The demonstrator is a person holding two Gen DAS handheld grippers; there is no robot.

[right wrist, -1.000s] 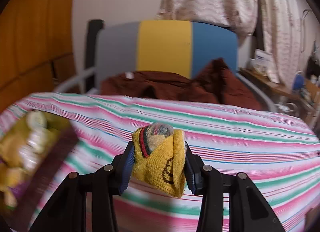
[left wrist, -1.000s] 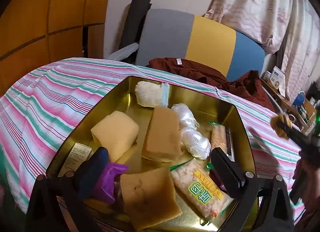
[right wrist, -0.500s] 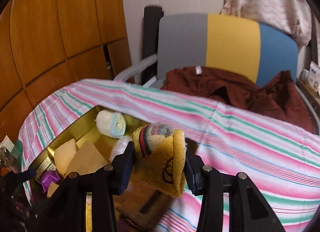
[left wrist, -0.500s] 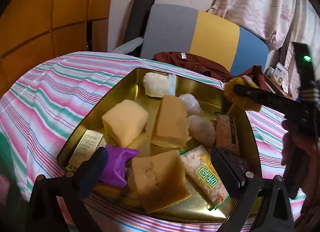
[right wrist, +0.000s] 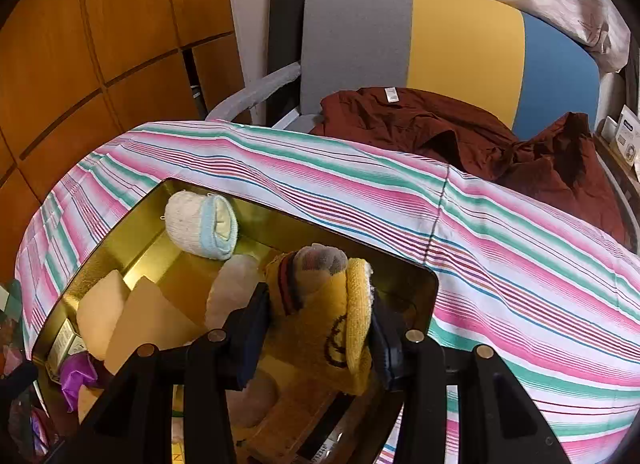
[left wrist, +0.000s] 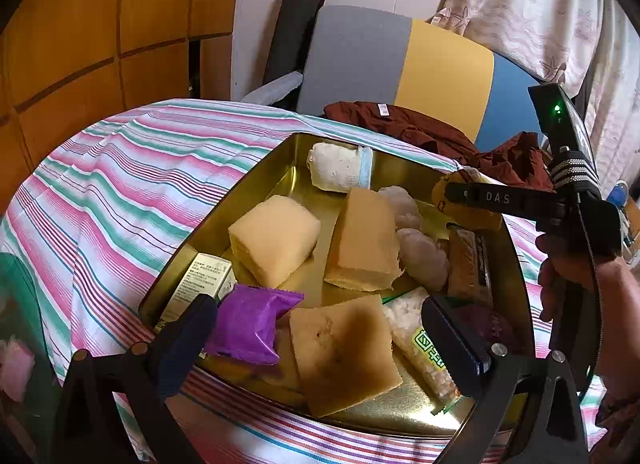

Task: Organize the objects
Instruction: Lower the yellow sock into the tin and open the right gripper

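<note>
A gold metal tray (left wrist: 280, 167) (right wrist: 132, 223) lies on the striped cloth. In it are yellow sponges (left wrist: 276, 240), a rolled white sock (left wrist: 340, 167) (right wrist: 200, 225), a purple packet (left wrist: 250, 322), a small carton (left wrist: 200, 284) and snack packs (left wrist: 424, 348). My right gripper (right wrist: 318, 328) is shut on a rolled yellow sock (right wrist: 324, 316) (left wrist: 442, 193) and holds it over the tray's far right corner. My left gripper (left wrist: 320, 336) stands open over the tray's near edge, the purple packet beside its left finger, pads touching nothing.
The striped pink, green and white cloth (left wrist: 120, 183) (right wrist: 520, 248) covers the table. Behind it stands a grey, yellow and blue chair (right wrist: 440, 39) with a dark red garment (right wrist: 460, 131) on its seat. Wooden panels (left wrist: 80, 23) are at left. A person's hand (left wrist: 580, 284) grips the right tool.
My right gripper has carried the yellow sock leftward from above the bare cloth to above the tray's far right corner. The left gripper has hardly moved.
</note>
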